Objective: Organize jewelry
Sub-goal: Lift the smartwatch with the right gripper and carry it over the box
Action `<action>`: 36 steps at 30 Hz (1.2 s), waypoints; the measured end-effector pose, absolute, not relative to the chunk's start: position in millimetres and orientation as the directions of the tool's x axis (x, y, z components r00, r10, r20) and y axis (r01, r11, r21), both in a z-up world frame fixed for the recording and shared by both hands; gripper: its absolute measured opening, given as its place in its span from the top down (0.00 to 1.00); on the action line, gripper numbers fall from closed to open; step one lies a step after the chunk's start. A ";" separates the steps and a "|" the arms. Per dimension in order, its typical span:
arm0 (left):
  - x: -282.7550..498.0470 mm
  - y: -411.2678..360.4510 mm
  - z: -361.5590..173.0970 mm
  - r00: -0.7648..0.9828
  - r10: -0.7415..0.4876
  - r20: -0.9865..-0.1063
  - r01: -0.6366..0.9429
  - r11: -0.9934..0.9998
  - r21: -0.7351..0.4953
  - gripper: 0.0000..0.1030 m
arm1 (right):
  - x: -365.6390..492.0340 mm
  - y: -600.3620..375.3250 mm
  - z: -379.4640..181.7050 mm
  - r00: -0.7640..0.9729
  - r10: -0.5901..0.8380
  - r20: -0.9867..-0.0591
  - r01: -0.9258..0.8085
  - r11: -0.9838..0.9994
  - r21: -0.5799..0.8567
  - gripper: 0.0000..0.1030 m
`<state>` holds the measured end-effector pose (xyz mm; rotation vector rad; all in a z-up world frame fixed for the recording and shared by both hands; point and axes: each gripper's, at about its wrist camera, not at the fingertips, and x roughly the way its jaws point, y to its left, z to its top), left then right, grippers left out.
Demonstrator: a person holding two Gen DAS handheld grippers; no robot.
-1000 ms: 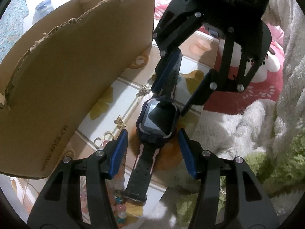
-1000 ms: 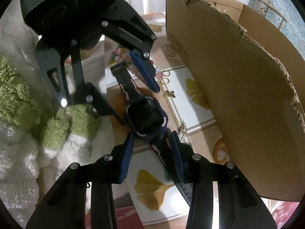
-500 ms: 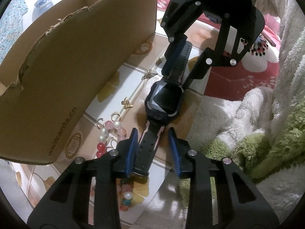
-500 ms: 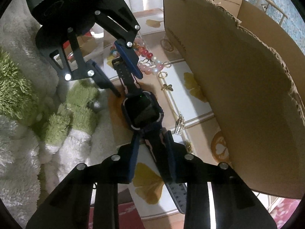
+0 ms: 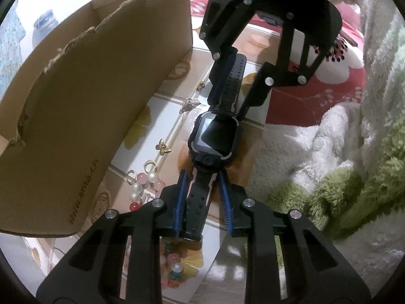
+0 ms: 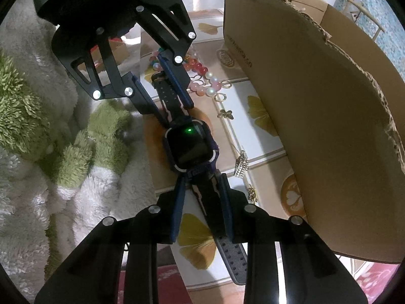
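A black smartwatch [image 5: 214, 136] with a square screen is stretched out between both grippers above a leaf-patterned surface [image 5: 152, 116]. My left gripper [image 5: 202, 179] is shut on its near strap. My right gripper [image 6: 201, 183] is shut on the other strap, and it shows in the left wrist view [image 5: 227, 93] opposite me. The watch [image 6: 189, 144] shows a green light in the right wrist view. Bead earrings [image 5: 141, 185], a butterfly charm [image 5: 163, 147] and a small gold brooch [image 5: 189, 103] lie beside the watch.
A tall cardboard box [image 5: 88, 101] stands close beside the jewelry; it also shows in the right wrist view [image 6: 316, 126]. A white and green fluffy blanket [image 5: 329, 164] lies on the other side. A red flowered cloth [image 5: 316, 88] lies beyond. More coloured beads [image 5: 174, 268] lie under my left gripper.
My left gripper drew back from around the watch face and closed on the strap. My right gripper tightened on the other strap. Both pulled apart, so more of the jewelry shows.
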<state>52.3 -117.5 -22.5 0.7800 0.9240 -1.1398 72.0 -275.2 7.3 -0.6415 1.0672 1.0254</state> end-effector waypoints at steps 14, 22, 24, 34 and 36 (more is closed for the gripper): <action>38.2 -114.4 -8.9 0.215 -0.445 -0.869 0.964 0.239 0.116 0.80 | 48.9 -264.0 15.6 0.178 0.322 -0.930 -0.898 0.440 -0.020 0.95; 32.9 -113.3 -3.3 0.225 -0.448 -0.866 0.966 0.217 0.139 0.80 | 43.7 -268.6 30.6 0.209 0.331 -0.920 -0.897 0.440 -0.045 0.57; 30.2 -115.5 -5.9 0.220 -0.445 -0.868 0.968 0.211 0.137 0.80 | 44.0 -263.2 30.2 0.211 0.327 -0.921 -0.912 0.405 -0.065 0.56; 34.0 -111.1 -2.7 0.205 -0.442 -0.874 0.973 0.193 0.131 0.80 | 65.9 -247.6 17.2 0.089 0.393 -0.915 -0.938 0.341 0.055 0.53; 34.3 -111.6 -3.2 0.200 -0.443 -0.874 0.973 0.194 0.125 0.80 | 69.4 -246.6 15.2 0.055 0.402 -0.914 -0.936 0.340 0.093 0.53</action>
